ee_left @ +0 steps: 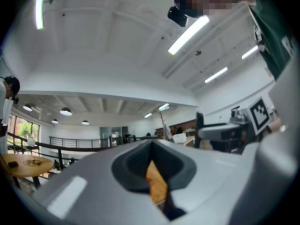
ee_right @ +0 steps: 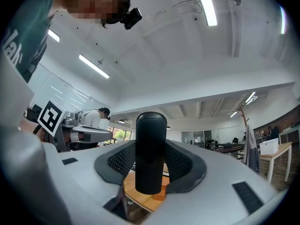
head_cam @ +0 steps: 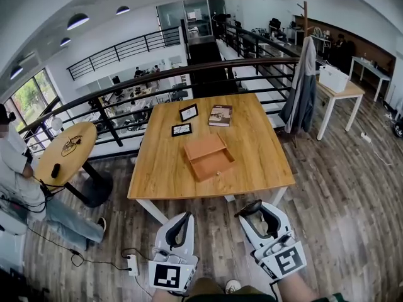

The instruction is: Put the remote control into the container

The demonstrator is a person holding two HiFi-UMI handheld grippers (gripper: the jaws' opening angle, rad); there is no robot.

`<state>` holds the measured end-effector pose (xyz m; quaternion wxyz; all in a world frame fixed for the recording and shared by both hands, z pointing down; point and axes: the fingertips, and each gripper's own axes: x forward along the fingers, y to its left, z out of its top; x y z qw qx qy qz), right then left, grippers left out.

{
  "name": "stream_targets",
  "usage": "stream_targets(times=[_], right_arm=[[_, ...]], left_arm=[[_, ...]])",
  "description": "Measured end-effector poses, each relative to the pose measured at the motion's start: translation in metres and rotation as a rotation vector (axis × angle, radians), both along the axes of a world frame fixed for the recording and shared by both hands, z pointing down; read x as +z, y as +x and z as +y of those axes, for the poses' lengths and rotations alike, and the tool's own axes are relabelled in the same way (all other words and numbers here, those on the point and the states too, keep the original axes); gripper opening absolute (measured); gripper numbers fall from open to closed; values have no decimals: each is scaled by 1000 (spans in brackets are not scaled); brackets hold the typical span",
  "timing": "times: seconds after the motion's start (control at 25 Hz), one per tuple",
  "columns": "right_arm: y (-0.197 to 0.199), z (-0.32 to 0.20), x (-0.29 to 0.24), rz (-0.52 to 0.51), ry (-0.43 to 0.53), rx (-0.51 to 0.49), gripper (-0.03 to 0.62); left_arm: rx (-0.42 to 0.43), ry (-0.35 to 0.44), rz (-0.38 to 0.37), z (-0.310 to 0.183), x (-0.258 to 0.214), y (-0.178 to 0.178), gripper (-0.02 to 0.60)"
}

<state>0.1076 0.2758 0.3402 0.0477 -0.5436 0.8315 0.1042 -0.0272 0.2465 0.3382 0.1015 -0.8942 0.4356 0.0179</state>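
Right gripper (head_cam: 250,207): fingers pinching the remote control (ee_right: 150,153). It's black, stands upright between the pads in the right gripper view, and its rounded top sticks up above the fingers. The grip is about mid-body, with the lower end poking out below the pads.

Left gripper (head_cam: 186,218): fingers pressed together at the tips, nothing between them. The worktop wood only shows through the gap behind the tips.

Both grippers are side by side at the bottom of the head view, over the wood floor (head_cam: 352,187). They sit short of the near edge of the worktop (head_cam: 252,150) and point roughly toward it.

Container (head_cam: 214,167): orange-brown box lying open near the middle of the worktop, turned at an angle to the worktop edges. The inside looks bare. The remote is well apart from it, not over the worktop.

Other things on the worktop, all beyond the container:
- small picture frame (head_cam: 181,129), just behind the container to the left
- second frame (head_cam: 188,112), a bit further back
- book (head_cam: 220,115), lying flat to the right of the frames

Surroundings:
- round wooden table (head_cam: 66,150) to the left, with a seated person (head_cam: 12,162) beside it
- grey coat (head_cam: 302,87) hanging on a stand off the worktop's right far corner
- white power strip (head_cam: 133,266) on the floor left of the left gripper
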Motion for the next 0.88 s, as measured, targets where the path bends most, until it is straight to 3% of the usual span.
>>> stream_targets(times=[0.48, 0.88], right_arm=[[3, -14, 17, -42, 0, -7, 199], [12, -78, 23, -39, -5, 33, 199]], left_arm=[[42, -19, -44, -14, 9, 6, 0], [87, -38, -77, -93, 19, 14, 0]])
